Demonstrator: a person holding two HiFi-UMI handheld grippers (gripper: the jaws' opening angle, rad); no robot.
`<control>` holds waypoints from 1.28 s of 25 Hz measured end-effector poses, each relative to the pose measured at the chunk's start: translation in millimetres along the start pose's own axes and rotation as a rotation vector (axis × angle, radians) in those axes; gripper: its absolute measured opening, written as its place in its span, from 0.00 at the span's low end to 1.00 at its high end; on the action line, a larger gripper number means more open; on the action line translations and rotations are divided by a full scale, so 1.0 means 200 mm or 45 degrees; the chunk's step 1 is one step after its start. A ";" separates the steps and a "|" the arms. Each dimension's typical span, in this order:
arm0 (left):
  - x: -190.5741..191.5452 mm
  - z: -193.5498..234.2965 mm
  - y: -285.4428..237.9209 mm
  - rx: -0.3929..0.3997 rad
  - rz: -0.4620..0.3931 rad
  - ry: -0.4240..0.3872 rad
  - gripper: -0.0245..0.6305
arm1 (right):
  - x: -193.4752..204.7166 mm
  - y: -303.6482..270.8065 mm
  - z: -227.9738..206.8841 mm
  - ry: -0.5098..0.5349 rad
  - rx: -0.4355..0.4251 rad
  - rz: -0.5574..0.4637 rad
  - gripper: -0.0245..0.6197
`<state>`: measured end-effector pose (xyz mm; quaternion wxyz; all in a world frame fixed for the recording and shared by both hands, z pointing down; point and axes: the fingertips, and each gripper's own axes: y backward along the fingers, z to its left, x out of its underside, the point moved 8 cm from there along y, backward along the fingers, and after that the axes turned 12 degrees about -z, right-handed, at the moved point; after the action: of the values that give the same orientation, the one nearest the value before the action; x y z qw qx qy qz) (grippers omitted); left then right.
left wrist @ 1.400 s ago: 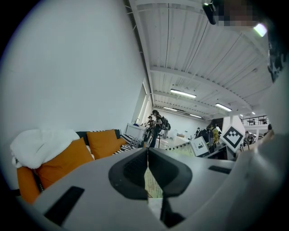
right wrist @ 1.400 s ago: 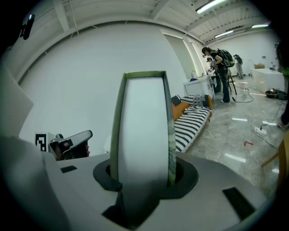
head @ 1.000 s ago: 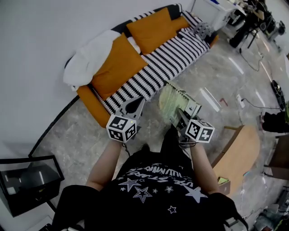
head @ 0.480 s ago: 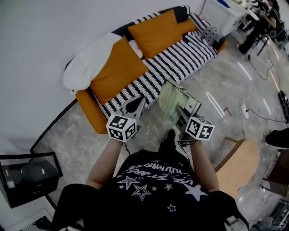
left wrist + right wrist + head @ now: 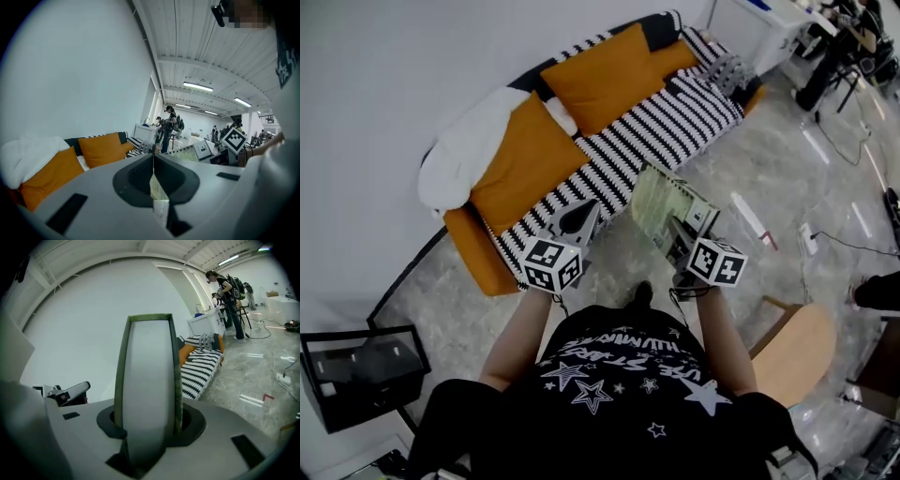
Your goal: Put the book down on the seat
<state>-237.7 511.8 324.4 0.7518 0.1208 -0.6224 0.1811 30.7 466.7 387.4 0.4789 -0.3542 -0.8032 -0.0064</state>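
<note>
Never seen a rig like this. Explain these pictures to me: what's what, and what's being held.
No robot here: a person holds a hand-held claw in each hand. The wide picture comes from a camera on the person's head, looking down; the other two come from cameras riding on each claw. The left claw is shut and empty. The right claw grips a greenish book. Ahead stands a sofa with a striped seat, two orange cushions and a white blanket. The book is not yet on the seat.
</note>
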 end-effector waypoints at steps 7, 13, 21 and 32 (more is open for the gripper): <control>-0.01 -0.11 -0.32 0.023 -0.011 -0.026 0.05 | -0.18 -0.02 -0.28 -0.032 0.019 -0.021 0.30; -0.01 -0.18 -0.49 0.052 0.030 -0.037 0.05 | -0.27 -0.04 -0.41 -0.042 0.012 0.012 0.30; 0.08 -0.02 -0.76 0.074 0.083 0.007 0.05 | -0.35 -0.20 -0.55 -0.067 0.105 0.033 0.30; 0.02 0.34 -1.38 0.123 0.087 0.029 0.05 | -0.70 -0.71 -0.75 -0.108 0.198 0.005 0.30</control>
<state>-181.8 235.5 353.8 0.7455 0.1335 -0.6081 0.2380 105.2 228.9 406.2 0.4705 -0.3175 -0.8201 0.0720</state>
